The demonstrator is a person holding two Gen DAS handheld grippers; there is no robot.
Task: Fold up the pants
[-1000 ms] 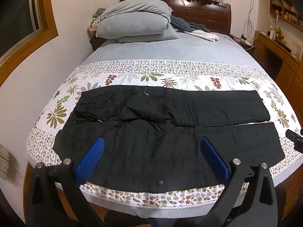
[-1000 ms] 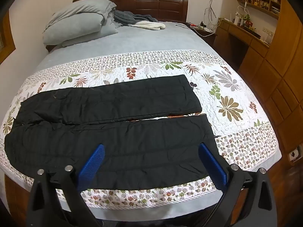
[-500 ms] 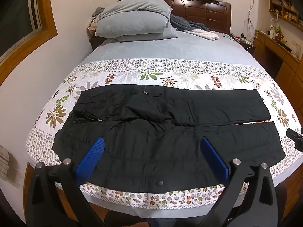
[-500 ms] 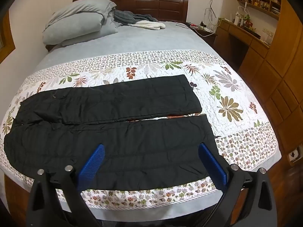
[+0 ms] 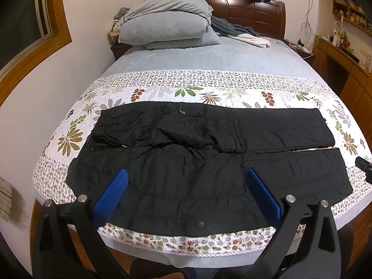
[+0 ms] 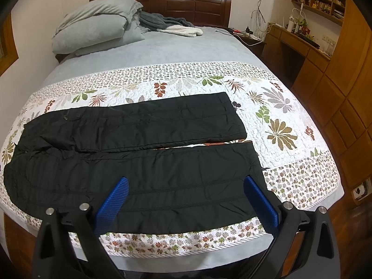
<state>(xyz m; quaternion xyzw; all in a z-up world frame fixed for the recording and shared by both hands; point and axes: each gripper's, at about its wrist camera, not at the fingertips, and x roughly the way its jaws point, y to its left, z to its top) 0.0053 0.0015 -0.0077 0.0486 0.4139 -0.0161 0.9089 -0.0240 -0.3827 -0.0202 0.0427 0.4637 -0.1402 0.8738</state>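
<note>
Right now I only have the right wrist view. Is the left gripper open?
Observer: Yes. The left gripper is open and holds nothing, facing the waist end of the pants.
Operator: Does the waist hang off the bed?
Observer: No. Its corner lies on the quilt, short of the side edge.
Operator: Any hardware where you would pinch?
Observer: A snap sits on the near edge, between the fingers' lines.
</note>
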